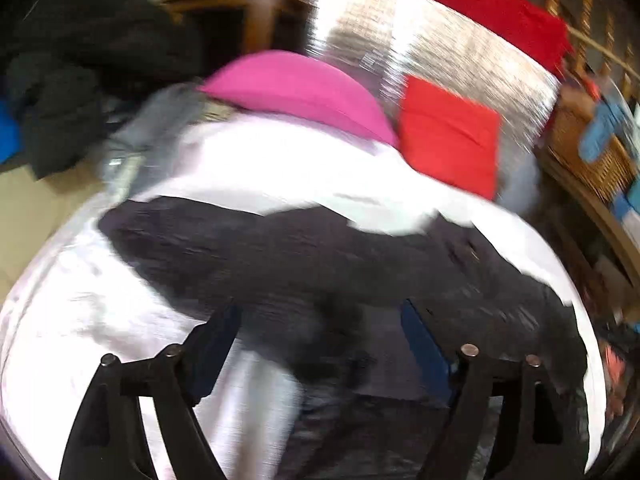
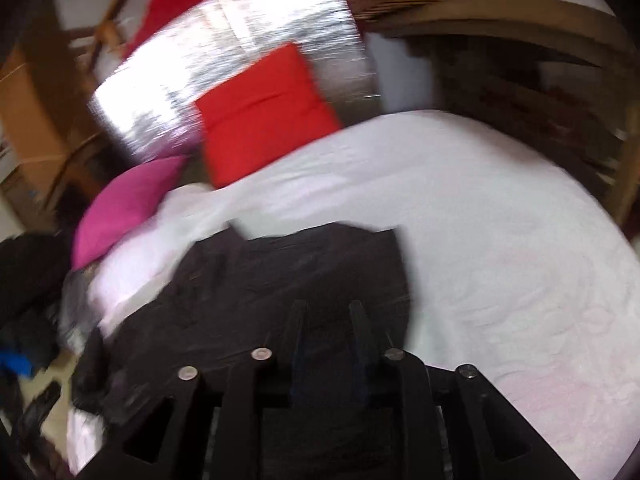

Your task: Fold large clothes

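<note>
Down at our left tongs (image 1: pixel 320 344), pitched downward over the bed (image 2: pixel 500 240), the jaws stand wide apart with nothing pinched between them; the dark garment (image 1: pixel 304 256) lies just beneath. Our right tongs (image 2: pixel 328 320) tilt down too, jaws a narrow gap apart, hovering above the same cloth, and we cannot make out any fabric caught between them. We count one dark garment, spread on the white bedcover toward the near left edge, one end drooping off the side. Further back sit two cushions: one pink cushion (image 1: pixel 296 88), one red cushion (image 2: pixel 264 112) leaning on a silver foil panel (image 1: pixel 460 56). One wicker basket (image 1: pixel 592 160) sits on a shelf beyond. Everything is smeared by motion blur; the dark heap (image 1: pixel 72 80) at far left is unreadable, and the red cloth (image 1: pixel 500 12) behind the foil is half hidden.
</note>
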Action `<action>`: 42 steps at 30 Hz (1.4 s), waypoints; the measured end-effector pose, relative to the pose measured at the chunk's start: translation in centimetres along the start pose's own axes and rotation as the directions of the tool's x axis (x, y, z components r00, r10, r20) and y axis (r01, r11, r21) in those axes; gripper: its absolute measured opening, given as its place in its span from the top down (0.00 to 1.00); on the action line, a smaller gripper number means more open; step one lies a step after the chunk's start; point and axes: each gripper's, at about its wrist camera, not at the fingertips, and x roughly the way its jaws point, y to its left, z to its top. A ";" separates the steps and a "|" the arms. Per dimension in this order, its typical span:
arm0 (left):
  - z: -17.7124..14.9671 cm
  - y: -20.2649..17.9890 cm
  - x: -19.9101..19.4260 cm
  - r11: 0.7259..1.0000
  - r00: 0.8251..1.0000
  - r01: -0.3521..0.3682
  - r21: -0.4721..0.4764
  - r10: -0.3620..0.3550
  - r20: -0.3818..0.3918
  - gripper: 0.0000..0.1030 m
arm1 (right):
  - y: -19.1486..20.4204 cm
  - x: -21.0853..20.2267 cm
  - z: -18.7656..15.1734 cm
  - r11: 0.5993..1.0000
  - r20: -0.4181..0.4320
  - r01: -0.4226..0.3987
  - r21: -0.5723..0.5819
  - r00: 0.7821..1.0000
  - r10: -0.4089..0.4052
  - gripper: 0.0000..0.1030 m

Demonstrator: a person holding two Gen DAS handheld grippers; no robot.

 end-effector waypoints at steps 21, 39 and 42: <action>0.2 18.3 8.5 0.777 0.996 -0.059 -0.627 0.007 -0.085 0.20 | 7.4 6.7 -5.6 0.983 -0.248 -0.114 -0.146 0.966 0.075 0.62; 1.8 18.6 12.7 0.808 0.992 -0.119 -0.578 0.065 -0.112 0.89 | 7.5 5.2 -4.2 0.980 -0.137 -0.106 -0.168 0.987 0.083 0.62; 3.5 16.0 9.8 0.863 0.993 -0.118 -0.491 0.114 -0.040 0.94 | 7.3 4.7 -3.8 0.983 -0.119 -0.103 -0.153 0.989 0.085 0.62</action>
